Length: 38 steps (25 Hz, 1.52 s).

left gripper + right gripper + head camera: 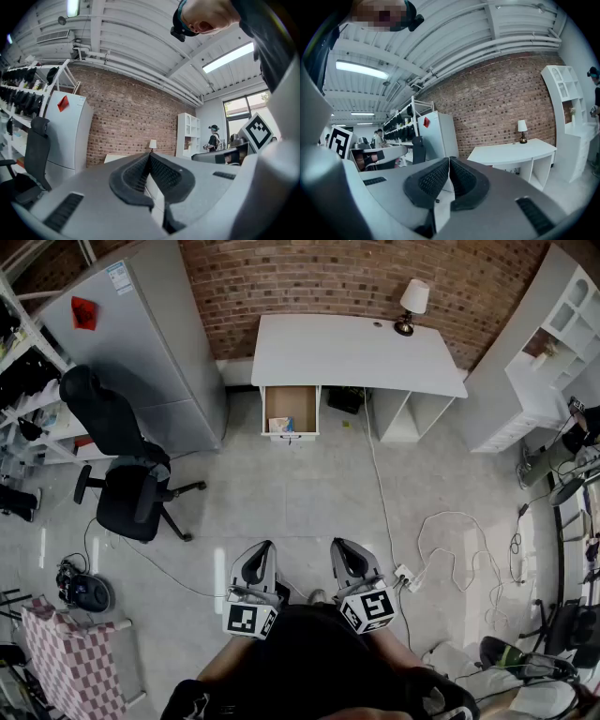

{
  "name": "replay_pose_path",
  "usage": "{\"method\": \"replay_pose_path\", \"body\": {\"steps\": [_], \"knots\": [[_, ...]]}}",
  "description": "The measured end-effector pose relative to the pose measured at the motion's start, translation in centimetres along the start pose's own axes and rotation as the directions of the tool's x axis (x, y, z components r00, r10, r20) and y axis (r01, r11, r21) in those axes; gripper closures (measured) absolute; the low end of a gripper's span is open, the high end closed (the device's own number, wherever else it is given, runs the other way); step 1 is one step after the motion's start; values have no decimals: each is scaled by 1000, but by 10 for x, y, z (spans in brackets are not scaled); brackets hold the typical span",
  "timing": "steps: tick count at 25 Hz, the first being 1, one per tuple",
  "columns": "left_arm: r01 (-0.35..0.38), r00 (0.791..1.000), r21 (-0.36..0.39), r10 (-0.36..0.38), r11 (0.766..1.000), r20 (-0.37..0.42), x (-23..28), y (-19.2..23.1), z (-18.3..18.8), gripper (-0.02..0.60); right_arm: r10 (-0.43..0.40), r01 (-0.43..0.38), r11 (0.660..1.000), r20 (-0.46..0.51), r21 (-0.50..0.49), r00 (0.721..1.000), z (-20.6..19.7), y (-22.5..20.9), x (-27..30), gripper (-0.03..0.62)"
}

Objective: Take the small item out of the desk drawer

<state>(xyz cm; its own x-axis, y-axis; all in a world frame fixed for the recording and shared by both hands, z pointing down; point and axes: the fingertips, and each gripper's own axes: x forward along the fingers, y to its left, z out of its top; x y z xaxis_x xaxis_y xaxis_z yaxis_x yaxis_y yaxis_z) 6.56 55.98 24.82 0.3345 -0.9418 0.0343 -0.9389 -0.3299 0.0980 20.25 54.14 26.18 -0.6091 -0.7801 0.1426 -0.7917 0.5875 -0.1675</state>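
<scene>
A white desk stands against the brick wall, far ahead of me. Its left drawer is pulled out, showing a wooden bottom with a small pale item near the front. My left gripper and right gripper are held side by side close to my body, well short of the desk. Both are shut with nothing between the jaws. In the right gripper view the desk shows beyond the right gripper. In the left gripper view the left gripper hides most of the desk.
A black office chair stands to the left on the floor, beside a grey cabinet. A table lamp sits on the desk. White cables and a power strip lie on the floor at right. White shelving is at far right.
</scene>
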Motion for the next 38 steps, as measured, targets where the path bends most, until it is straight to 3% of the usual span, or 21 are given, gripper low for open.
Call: {"method": "replay_pose_path", "body": {"steps": [13,29,38], "knots": [[10,1000,-25,-10,1000,-9,10,17,-5,572,16,-16,1000,-10,-19,1000,-1,2,24,566],[75,997,-51,-76,996,-33,46,128,-9,572,-41,41,999,-6,9,999,4,35,143,566],[22,994,-91,-32,996,-102,114,179,-27,572,-5,6,999,-54,34,999,4,-5,232,566]]}}
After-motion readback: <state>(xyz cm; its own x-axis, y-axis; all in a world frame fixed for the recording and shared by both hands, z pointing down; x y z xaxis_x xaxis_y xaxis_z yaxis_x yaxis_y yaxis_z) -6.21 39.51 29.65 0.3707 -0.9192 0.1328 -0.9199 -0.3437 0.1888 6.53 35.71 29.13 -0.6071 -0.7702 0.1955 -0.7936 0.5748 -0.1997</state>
